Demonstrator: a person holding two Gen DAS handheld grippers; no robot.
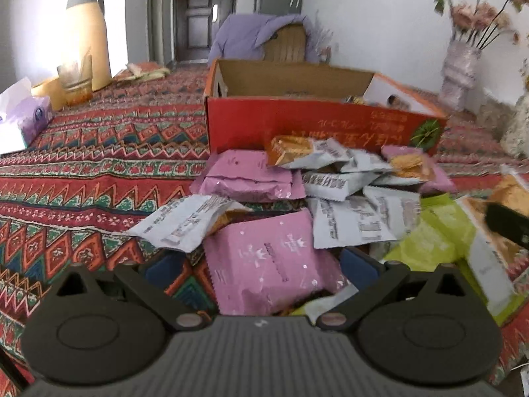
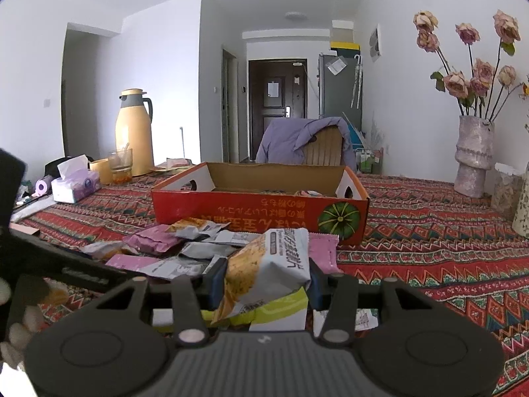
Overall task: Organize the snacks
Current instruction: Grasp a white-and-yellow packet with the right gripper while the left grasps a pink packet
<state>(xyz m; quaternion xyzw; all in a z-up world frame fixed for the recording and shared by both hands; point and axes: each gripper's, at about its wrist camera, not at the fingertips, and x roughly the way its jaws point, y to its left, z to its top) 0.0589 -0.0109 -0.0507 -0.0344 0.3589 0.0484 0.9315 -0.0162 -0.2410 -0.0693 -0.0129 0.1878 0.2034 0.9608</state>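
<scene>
Desk under a red patterned cloth [image 2: 429, 248]; white-walled room, dark door behind. Red cardboard box [image 2: 258, 208] open-topped, its yellow printed script upside down toward the cameras, not legible, beside a green squash picture. Loose snack packets [image 1: 330, 178] heaped before it. Right gripper [image 2: 264, 284] jaws clamp a white-and-orange packet [image 2: 267, 264], long axis tilted up toward the box; print blurred. Left gripper [image 1: 264, 264] jaws spread, straddling a pink packet [image 1: 264, 258] without pressing it.

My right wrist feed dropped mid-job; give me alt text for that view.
The right gripper is shut on a white and orange snack packet, lifted above a pile of pink and white packets. Behind them an open red cardboard box sits on the patterned tablecloth.
</scene>
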